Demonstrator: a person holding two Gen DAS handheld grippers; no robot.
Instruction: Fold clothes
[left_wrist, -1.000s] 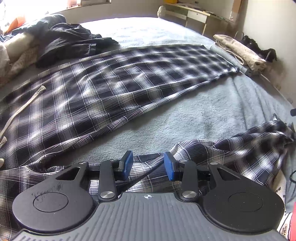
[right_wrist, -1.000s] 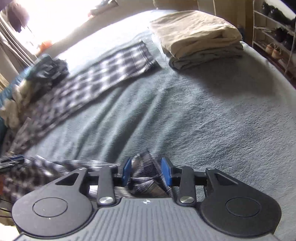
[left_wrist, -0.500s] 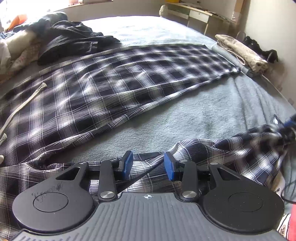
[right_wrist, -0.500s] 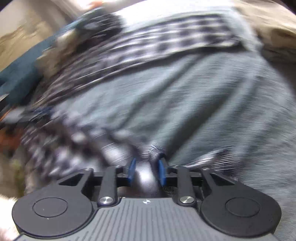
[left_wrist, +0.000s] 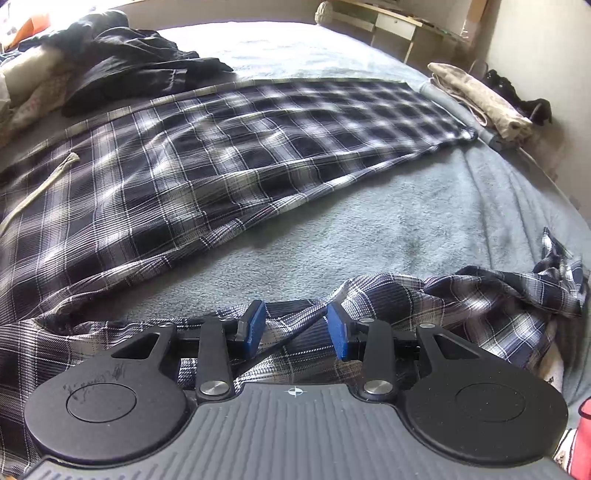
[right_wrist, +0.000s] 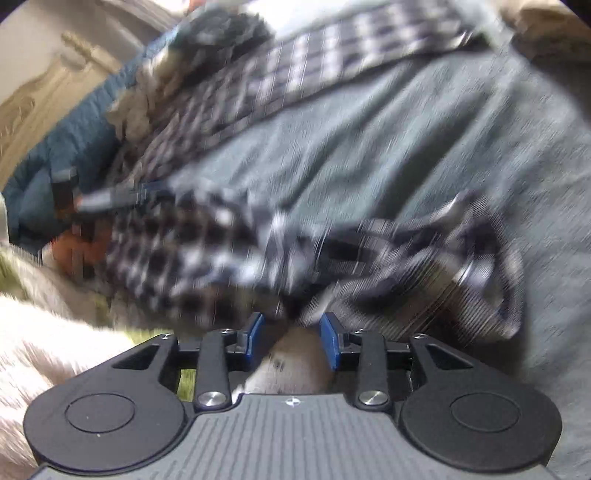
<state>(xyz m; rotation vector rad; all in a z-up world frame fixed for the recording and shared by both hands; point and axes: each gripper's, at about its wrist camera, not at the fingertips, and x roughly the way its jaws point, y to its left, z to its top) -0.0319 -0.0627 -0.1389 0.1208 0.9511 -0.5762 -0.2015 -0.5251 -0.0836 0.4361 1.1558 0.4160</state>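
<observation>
A: While the near trouser leg lies bunched like that, where does everything sit, from the left?

B: At nine o'clock in the left view, the plaid trousers (left_wrist: 207, 173) spread flat up the grey blanket (left_wrist: 388, 229), drawstring (left_wrist: 44, 184) loose beside them. A dark heap of clothes (left_wrist: 140, 70) sits at eleven; folded beige laundry (left_wrist: 480, 99) at two. The other leg (left_wrist: 480, 306) is rumpled at four.

A: And the left gripper (left_wrist: 295, 328)?

B: At six, parted, with plaid cloth lying between the blue pads; I can't see them pressing it.

A: The right gripper (right_wrist: 293, 341)?

B: Its view is badly smeared. The jaws have just been opening again and stand apart; the rumpled leg (right_wrist: 295, 254) lies just beyond the tips at twelve, not between them. Something pale is underneath, which I can't identify.

A: So what could go wrong?

B: I'd judge the leg end has no hold on it, so it may slump into a worse crease. A hurried regrasp could catch only one layer, or blanket too, and drag the flat leg askew.
</observation>
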